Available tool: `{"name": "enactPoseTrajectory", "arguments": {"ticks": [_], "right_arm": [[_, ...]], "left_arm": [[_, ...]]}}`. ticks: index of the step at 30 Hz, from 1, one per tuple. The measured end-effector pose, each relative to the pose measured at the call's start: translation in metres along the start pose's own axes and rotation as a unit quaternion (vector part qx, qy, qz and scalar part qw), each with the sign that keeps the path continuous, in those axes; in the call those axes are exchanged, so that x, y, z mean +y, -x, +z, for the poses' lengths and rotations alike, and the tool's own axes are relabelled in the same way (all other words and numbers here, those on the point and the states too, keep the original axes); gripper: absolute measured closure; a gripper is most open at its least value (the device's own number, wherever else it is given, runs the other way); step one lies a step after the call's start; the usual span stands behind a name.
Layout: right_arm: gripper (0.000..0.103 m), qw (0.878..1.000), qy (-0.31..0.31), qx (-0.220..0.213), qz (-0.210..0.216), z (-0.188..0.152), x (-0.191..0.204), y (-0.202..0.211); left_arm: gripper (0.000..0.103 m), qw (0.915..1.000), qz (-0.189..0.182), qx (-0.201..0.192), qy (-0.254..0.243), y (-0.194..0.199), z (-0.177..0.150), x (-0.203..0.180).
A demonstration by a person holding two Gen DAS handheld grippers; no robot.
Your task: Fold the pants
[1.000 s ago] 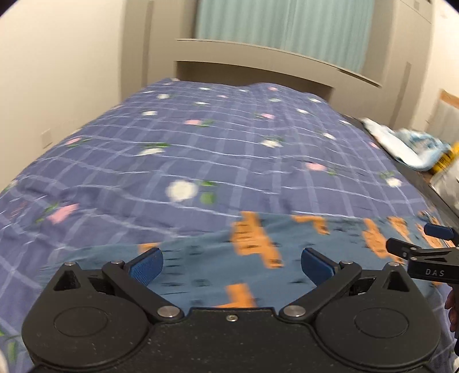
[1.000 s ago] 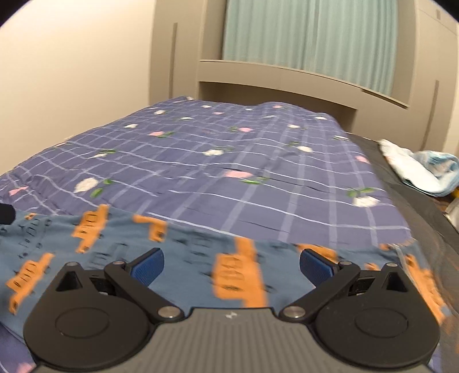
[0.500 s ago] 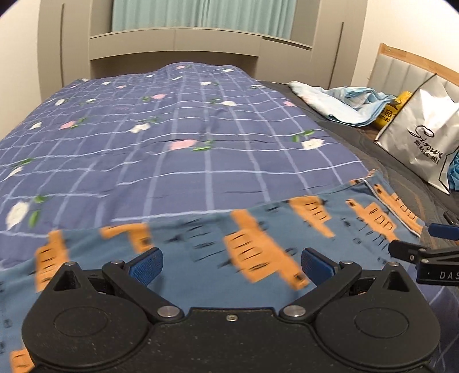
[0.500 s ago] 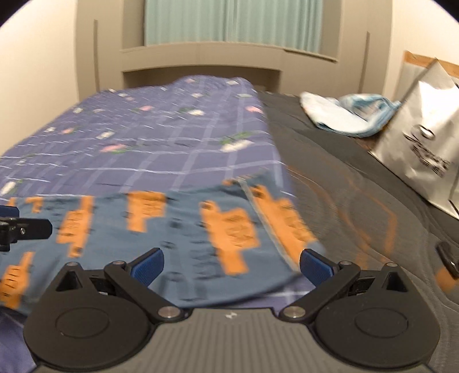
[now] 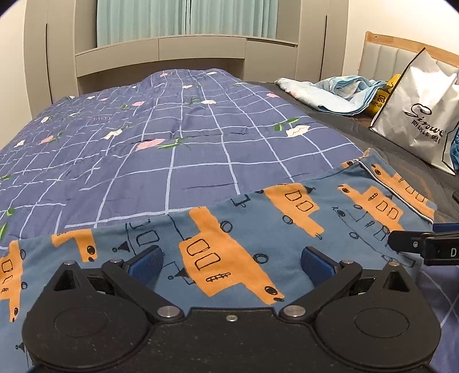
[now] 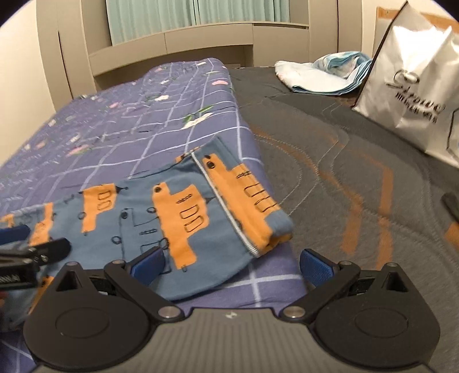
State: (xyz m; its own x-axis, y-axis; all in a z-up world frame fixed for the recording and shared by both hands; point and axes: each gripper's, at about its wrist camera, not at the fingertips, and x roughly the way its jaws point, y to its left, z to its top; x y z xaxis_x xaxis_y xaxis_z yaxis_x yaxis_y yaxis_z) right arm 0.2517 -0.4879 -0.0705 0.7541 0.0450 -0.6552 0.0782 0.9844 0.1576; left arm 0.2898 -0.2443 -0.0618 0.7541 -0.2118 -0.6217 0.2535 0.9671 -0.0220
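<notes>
Pants: the blue pants (image 5: 252, 229) with orange vehicle prints lie flat across the near end of the bed, on the checked quilt (image 5: 178, 137); their white-piped edge reaches the quilt's right side, next to the bare grey mattress (image 6: 344, 160).
Left gripper: the left gripper (image 5: 231, 262) hangs over the middle of the pants, blue pads spread wide, nothing between them.
Right gripper: the right gripper (image 6: 231, 262) is just as wide open and empty, over the near right corner of the pants (one finger above cloth, the other above mattress).
Right side: a white shopping bag (image 5: 416, 114) stands on the mattress, with a yellow item behind it, only partly seen.
Far right: crumpled light-blue bedding (image 5: 338, 91).
Far end: a beige shelf unit (image 5: 200, 48) and pale green curtains (image 5: 186, 17).
In the way: nothing lies on top of the pants.
</notes>
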Motion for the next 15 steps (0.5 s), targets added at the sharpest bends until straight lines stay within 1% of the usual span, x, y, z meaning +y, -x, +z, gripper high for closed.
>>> {"name": "enactPoseTrajectory", "arguments": {"ticks": [4, 6, 11, 13, 15], "right_arm": [[0.0, 1.0, -0.022, -0.012, 0.014, 0.001, -0.008, -0.001], [0.0, 0.999, -0.037, -0.026, 0.025, 0.0, -0.011, 0.002], [0.0, 0.992, -0.085, -0.073, 0.056, -0.003, -0.023, 0.014], [0.0, 0.99, -0.089, -0.1, 0.055, -0.005, -0.025, 0.024], [0.0, 0.988, -0.09, -0.114, 0.057, -0.006, -0.025, 0.032]], "left_arm": [[0.0, 1.0, 0.001, -0.006, 0.0, 0.0, -0.003, 0.001], [0.0, 1.0, 0.001, -0.008, -0.002, 0.0, -0.005, 0.001], [0.0, 0.9999, -0.004, -0.011, 0.003, -0.001, -0.007, 0.003], [0.0, 0.9999, -0.004, -0.011, 0.003, -0.001, -0.007, 0.003], [0.0, 0.9999, -0.004, -0.011, 0.003, -0.001, -0.007, 0.003]]}}
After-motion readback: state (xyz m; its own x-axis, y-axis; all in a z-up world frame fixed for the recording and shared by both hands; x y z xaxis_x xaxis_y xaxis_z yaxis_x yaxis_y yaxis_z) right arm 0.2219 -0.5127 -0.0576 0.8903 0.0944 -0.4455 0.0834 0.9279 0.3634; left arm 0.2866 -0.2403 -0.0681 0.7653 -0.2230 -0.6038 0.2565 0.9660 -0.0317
